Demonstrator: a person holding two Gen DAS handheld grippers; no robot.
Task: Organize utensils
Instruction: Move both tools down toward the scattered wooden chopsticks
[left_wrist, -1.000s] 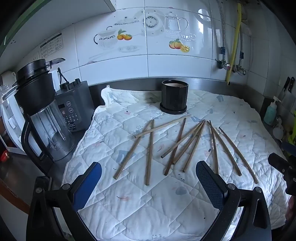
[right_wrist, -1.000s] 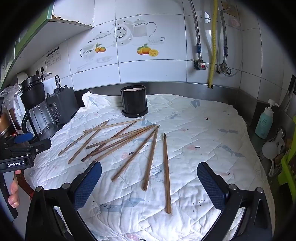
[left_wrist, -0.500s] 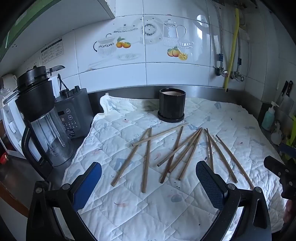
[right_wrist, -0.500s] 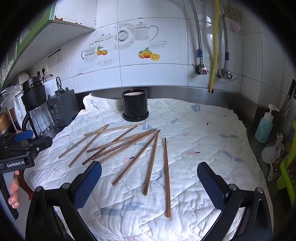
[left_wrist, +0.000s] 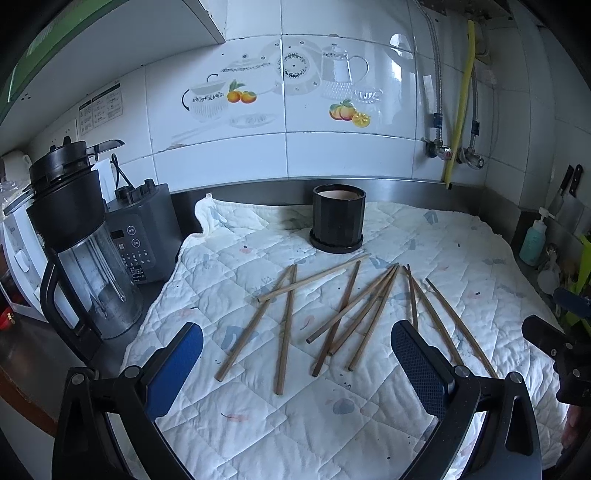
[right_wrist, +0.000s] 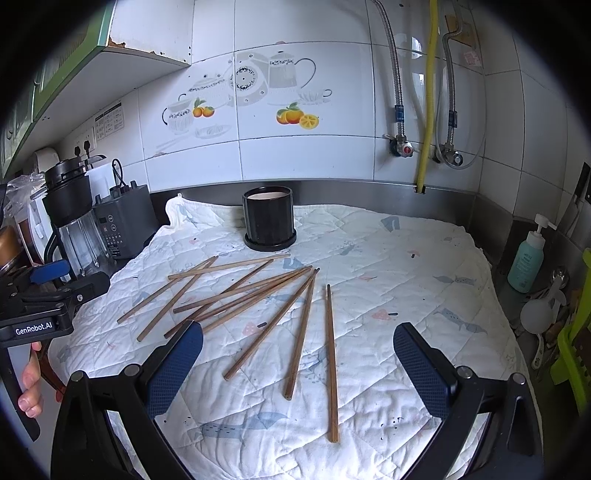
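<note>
Wooden chopsticks (left_wrist: 334, 314) are scattered all over the quilted white cloth (left_wrist: 295, 424), fanned out and crossing each other, and none of them is in the black ribbed holder (left_wrist: 338, 218) yet. So I'd say we're right at the start: nothing picked, both claws just hovering over the near edge of the mat.

Left gripper (left_wrist: 295, 369) is spread wide with nothing between its blue pads (left_wrist: 173, 367). Straight ahead of it, just past the fingertips, sit the near ends of the left-hand sticks, and the holder stands well beyond those, upright at the far side of the pile. Right gripper (right_wrist: 297, 371) is released too, nothing in it. One lone chopstick (right_wrist: 331, 363) lies between its fingers, pointing away from the claw, apart from the rest, with two more angled sticks just to its left.

My guess for the next move: the right claw goes for that lone stick since nothing overlaps it. It needs to drop down, straddle the stick across its width and pinch near the middle so it doesn't tip. These are thin and lie flat on soft fabric, so the pads have to get low enough without bunching up the cloth. After that it's a lift, tilt upright and a drop into the holder, which sits ahead and a bit left of that claw.
</note>
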